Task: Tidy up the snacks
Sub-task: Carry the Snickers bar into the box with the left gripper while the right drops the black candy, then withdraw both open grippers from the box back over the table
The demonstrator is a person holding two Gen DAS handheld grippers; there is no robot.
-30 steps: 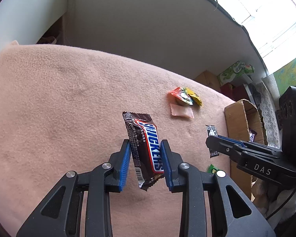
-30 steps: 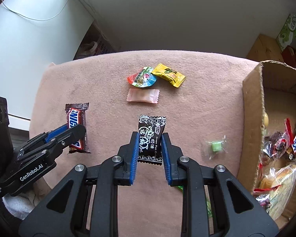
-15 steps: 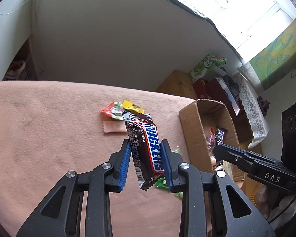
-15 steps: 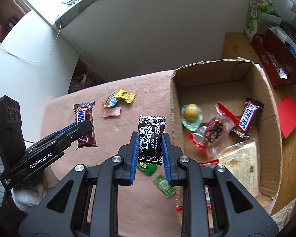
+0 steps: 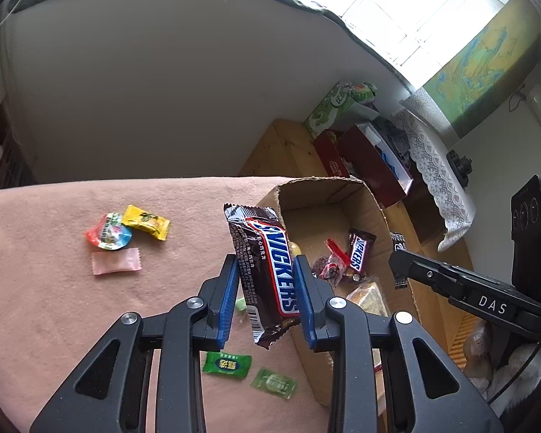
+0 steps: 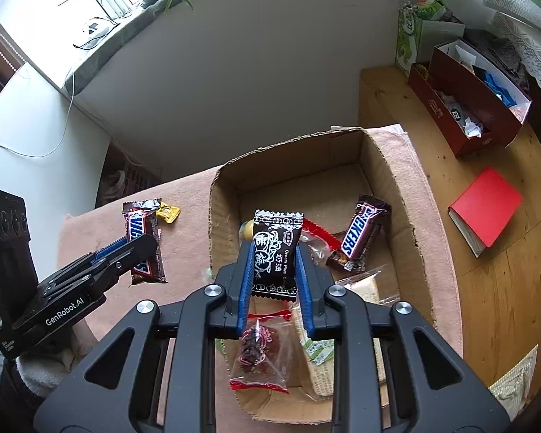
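Note:
My left gripper is shut on a brown Snickers bar and holds it in the air near the left wall of the cardboard box. My right gripper is shut on a black plum candy packet and holds it above the inside of the box. In the box lie a second Snickers bar, clear red-trimmed snack bags and a yellow round sweet. The left gripper with its bar also shows in the right wrist view.
On the pink cloth lie a red round sweet, a yellow packet, a pink packet and two green sweets. A wooden table on the right bears a red book and red boxes.
Both grippers have moved right, from over the cloth towards the box, each still holding its snack. The right one now hangs over the box's inside.

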